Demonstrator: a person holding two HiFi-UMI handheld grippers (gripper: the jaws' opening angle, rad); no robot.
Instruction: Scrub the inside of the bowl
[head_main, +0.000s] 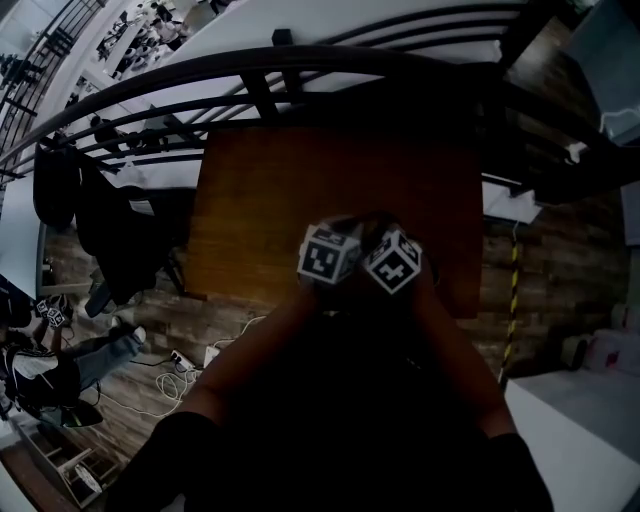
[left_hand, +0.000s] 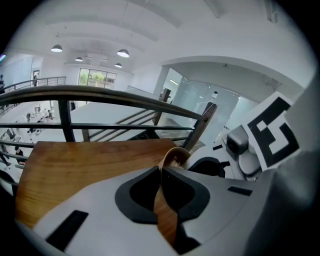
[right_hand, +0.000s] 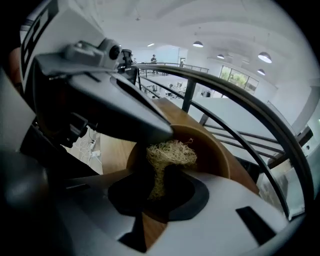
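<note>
My left gripper (left_hand: 161, 171) is shut on the rim of a brown wooden bowl (left_hand: 174, 158), which it holds on edge above the wooden table (left_hand: 75, 165). My right gripper (right_hand: 160, 172) is shut on a straw-coloured fibre scrubber (right_hand: 171, 154), which sits inside the bowl (right_hand: 217, 150) against its inner wall. The left gripper's body (right_hand: 100, 105) reaches over the bowl from the upper left. In the dim head view the two marker cubes (head_main: 327, 254) (head_main: 393, 262) are side by side over the table (head_main: 260, 200); the bowl and jaws are hidden there.
A black metal railing (head_main: 300, 70) runs just beyond the table's far edge, with an open hall below it. Dark bags or coats (head_main: 60, 185) hang at the left. Cables and a power strip (head_main: 180, 360) lie on the plank floor.
</note>
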